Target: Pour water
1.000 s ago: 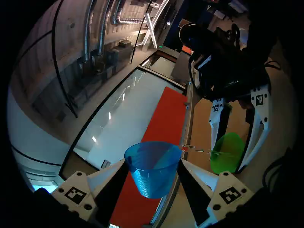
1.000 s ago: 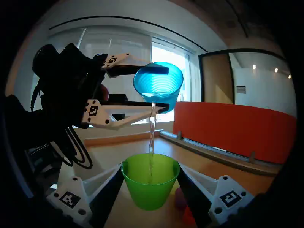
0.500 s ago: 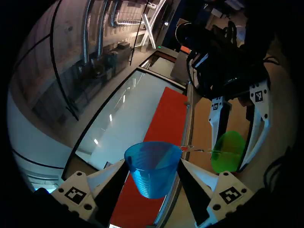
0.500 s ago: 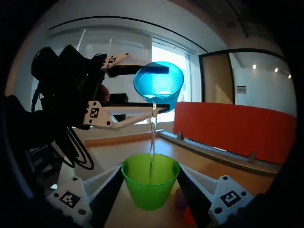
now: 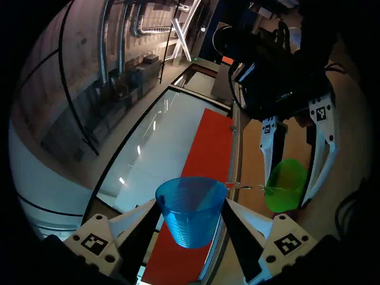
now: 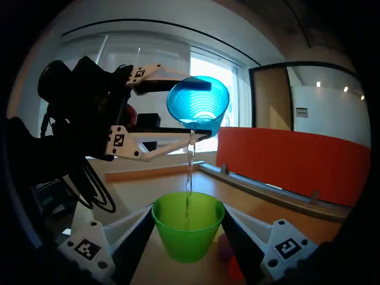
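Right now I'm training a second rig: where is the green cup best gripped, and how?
Across its tapered wall below the rim, level from the side, as the right tongs do: the green cup stands upright, mouth open to the stream.

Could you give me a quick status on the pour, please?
Left tool shut on blue cup, tipped. Right tool shut on green cup below. Water stream landing inside it. Nothing blocking.

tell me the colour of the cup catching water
The cup is green, clearest in the right gripper view.
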